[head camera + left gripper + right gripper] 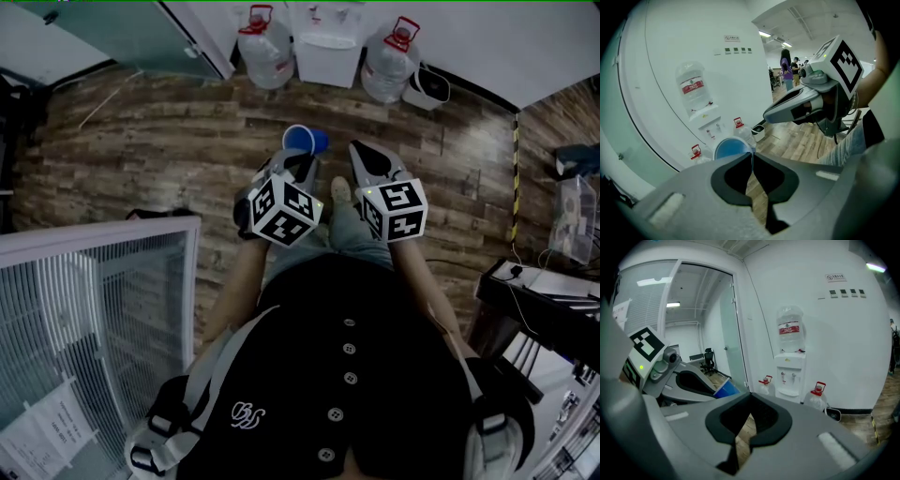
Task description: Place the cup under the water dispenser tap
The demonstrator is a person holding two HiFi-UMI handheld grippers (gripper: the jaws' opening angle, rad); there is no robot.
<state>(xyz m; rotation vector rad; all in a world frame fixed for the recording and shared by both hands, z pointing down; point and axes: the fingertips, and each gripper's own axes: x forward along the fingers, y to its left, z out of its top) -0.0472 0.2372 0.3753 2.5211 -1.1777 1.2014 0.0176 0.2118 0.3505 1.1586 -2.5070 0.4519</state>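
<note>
- The left gripper [752, 157] had its jaws closed on the thin rim of the blue cup [732, 148], which hung in front of the tips, above the wooden floor [141, 150].
- The right gripper [750, 395] was also closed, with nothing between its jaws, and stood just beside the left one.
- The water dispenser [789, 373] stood against the white wall, well apart from the cup, with a large bottle [265, 47] on the floor at each side (one more bottle sat on top of the machine).
- The step in hand seemed to be carrying the cup to the dispenser, so the task was probably in its early part.
- A rim grip is weak, I think: the cup could swing or slip, so the pinch should have stayed firm and the travel smooth.
- For a good finish, the cup needed to come in upright, below the taps [787, 377] and onto the small tray, without knocking the floor bottles.
- The jaws should have opened only once the base rested flat.
</note>
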